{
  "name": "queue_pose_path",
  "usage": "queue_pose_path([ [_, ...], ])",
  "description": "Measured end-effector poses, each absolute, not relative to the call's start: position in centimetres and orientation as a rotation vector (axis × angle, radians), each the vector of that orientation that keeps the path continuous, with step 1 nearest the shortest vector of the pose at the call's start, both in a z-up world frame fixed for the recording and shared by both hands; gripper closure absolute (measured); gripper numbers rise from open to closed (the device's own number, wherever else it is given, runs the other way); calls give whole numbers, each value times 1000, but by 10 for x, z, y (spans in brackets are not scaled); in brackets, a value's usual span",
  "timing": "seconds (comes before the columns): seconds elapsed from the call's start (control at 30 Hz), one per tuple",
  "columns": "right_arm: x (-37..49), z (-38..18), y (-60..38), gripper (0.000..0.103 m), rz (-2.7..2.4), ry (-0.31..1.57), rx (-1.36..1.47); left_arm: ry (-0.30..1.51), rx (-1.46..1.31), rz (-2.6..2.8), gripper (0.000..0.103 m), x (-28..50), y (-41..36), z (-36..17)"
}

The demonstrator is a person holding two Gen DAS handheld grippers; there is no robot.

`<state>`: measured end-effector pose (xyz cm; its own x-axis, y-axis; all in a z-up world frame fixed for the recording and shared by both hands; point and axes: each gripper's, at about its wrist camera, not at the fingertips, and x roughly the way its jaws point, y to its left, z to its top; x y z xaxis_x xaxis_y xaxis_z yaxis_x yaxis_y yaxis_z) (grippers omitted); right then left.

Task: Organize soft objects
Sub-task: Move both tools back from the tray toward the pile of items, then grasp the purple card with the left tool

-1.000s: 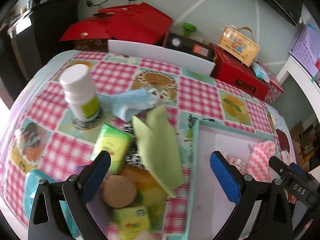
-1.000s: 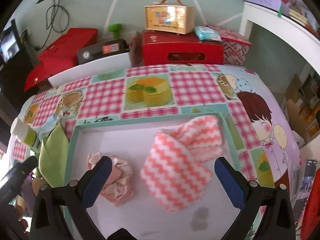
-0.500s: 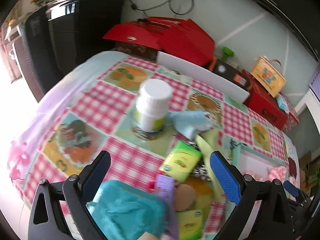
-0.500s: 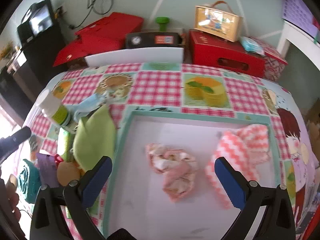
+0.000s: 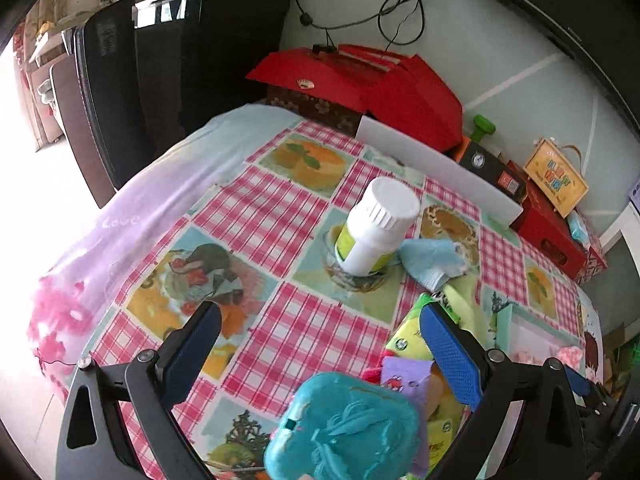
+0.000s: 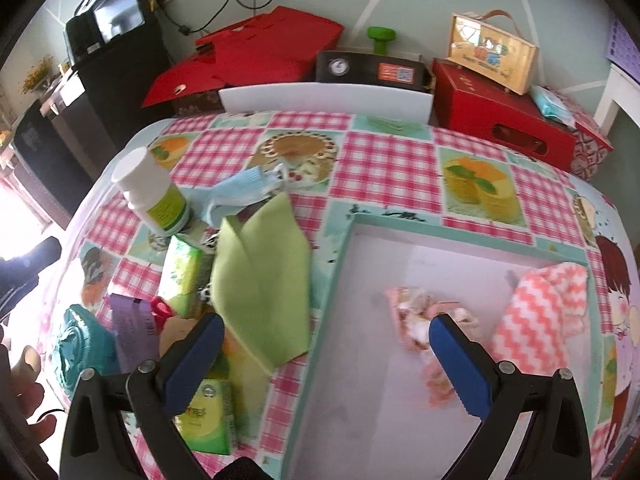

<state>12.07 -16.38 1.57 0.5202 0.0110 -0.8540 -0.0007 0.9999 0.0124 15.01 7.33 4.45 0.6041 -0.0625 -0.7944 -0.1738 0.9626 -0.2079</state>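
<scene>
A teal-rimmed tray (image 6: 340,264) holds a pink crumpled cloth (image 6: 416,312) and a pink chevron cloth (image 6: 540,312). Left of it lie a green cloth (image 6: 264,272), a light blue cloth (image 6: 240,192) and a teal towel (image 6: 76,344). My right gripper (image 6: 326,356) is open over the tray's left rim, beside the green cloth. My left gripper (image 5: 320,356) is open above the teal towel (image 5: 344,428), empty. The blue cloth (image 5: 432,256) lies beyond it.
A white bottle (image 5: 372,228) stands by the blue cloth. Green packets (image 6: 182,276), a purple card (image 6: 132,324) and other small items lie by the green cloth. Red boxes (image 6: 500,120) and a white board (image 6: 324,98) line the table's far edge.
Both grippers have swung left. The left now looks over the teal towel and bottle. The right has moved from over the tray's cloths to its left rim by the green cloth.
</scene>
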Motion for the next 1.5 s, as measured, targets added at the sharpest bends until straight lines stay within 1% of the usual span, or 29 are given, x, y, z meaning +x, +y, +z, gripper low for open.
queue_pose_path([
  [0.47, 128, -2, -137, 0, 78, 1086, -1, 1021, -241, 24, 4, 161, 83, 32],
  [0.87, 136, -12, -129, 0, 116, 1105, -10, 1183, -134, -145, 4, 187, 51, 22],
  [1.07, 137, -16, -132, 0, 114, 1119, -29, 1302, -121, -271, 4, 200, 32, 16],
  [1.2, 136, -18, -133, 0, 118, 1132, -33, 1353, -45, -302, 5, 206, 17, 13],
  [1.3, 135, -18, -134, 0, 123, 1135, -38, 1408, -11, -322, 10, 211, 8, 9],
  [1.37, 133, -18, -133, 0, 128, 1138, -43, 1459, 1, -345, 21, 213, 1, 5],
  [1.43, 130, -17, -133, 0, 140, 1138, -47, 1494, 14, -366, 26, 213, -4, 2],
  [1.47, 130, -16, -131, 0, 148, 1140, -49, 1502, 21, -370, 31, 213, -6, 1],
  [1.5, 128, -16, -131, 0, 155, 1141, -53, 1513, 31, -372, 34, 212, -8, 0],
])
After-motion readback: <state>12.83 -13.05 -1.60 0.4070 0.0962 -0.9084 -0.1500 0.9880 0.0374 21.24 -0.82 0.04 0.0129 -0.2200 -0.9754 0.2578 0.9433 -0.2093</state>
